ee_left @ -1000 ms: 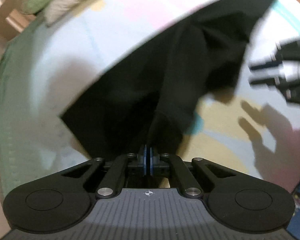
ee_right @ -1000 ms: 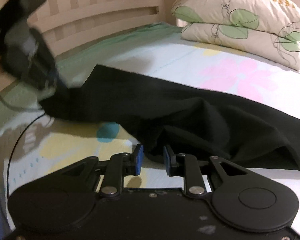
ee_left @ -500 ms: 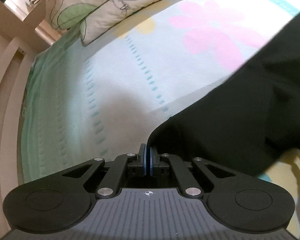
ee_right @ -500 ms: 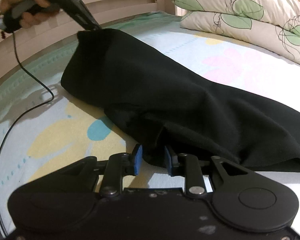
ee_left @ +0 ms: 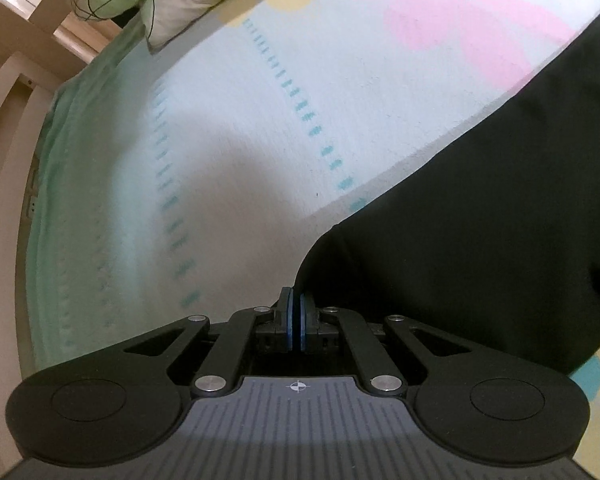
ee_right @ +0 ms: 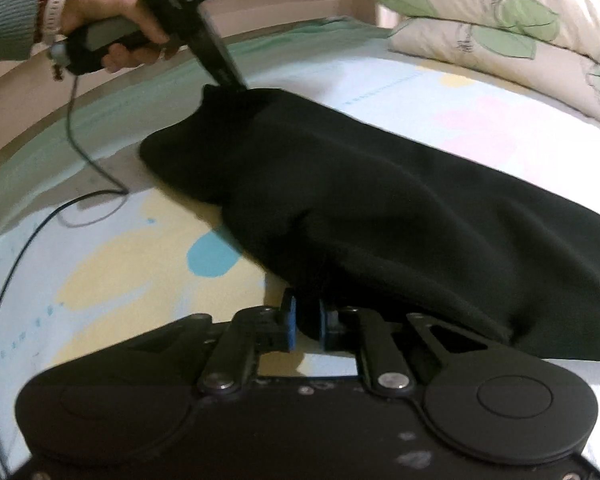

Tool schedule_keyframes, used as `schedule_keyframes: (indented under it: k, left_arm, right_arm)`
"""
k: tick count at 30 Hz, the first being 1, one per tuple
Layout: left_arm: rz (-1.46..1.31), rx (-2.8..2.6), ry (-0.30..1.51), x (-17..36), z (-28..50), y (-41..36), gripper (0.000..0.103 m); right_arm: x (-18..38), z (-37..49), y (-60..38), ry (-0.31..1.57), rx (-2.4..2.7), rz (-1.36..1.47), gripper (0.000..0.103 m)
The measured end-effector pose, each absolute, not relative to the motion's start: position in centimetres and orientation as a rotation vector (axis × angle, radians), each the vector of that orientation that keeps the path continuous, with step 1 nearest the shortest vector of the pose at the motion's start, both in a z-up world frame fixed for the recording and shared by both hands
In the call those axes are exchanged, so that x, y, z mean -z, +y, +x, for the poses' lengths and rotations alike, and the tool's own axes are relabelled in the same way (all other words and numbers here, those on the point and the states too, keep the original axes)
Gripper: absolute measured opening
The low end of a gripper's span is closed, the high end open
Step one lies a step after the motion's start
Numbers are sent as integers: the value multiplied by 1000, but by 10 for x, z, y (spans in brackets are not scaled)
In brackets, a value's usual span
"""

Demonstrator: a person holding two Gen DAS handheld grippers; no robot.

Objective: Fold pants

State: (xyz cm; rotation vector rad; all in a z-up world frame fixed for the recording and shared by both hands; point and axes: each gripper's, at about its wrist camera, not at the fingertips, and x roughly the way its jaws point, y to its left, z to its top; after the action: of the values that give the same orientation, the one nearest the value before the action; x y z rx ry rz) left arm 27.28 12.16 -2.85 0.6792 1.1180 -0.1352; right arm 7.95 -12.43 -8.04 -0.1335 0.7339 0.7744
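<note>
**poster1:** Black soft fabric pants [ee_right: 380,208] are spread across the bed with the pastel flower-print sheet [ee_left: 260,128], so I'd call this the very start of the fold: both ends getting pinched before anything is carried over. Nearest the right wrist view, the right hand-held gripper [ee_right: 306,322] has just been closing, with a bunched edge of the cloth between its blue pads. Looks clamped on it to me.

**poster2:** Agreed. And the left hand-held gripper [ee_left: 296,316]? Pads look pressed together on the far corner of the pants.

**poster1:** Yep, squeezed tight on that corner. From the right view you can see the person's hand [ee_right: 112,20] in a green knit sleeve, tool angled steeply down at the cloth. Right one tilts down less.

**poster2:** Next move probably wants both corners lifted together, evenly, so the fabric doesn't sag or twist. Leaf-print pillows [ee_right: 520,36] sit well beyond, out of the way.
</note>
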Motion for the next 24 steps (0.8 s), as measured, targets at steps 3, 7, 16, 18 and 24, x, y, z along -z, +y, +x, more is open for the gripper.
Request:
schedule_keyframes:
  k: [3, 7, 16, 18, 24]
  left_arm:
    - [677, 147, 1128, 27, 275, 124, 3]
    - [674, 140, 1156, 41, 281, 126, 4]
    - [579, 136, 1157, 47, 281, 140, 4]
    - [518, 141, 1166, 41, 281, 149, 7]
    - [378, 101, 1157, 21, 278, 172, 16]
  right_arm:
    - [71, 71, -135, 713, -840, -162, 11]
    - [84, 77, -135, 786, -869, -150, 11]
    - [91, 81, -133, 813, -859, -128, 11]
    - [90, 77, -131, 798, -852, -155, 11]
    - [90, 71, -131, 796, -824, -147, 12]
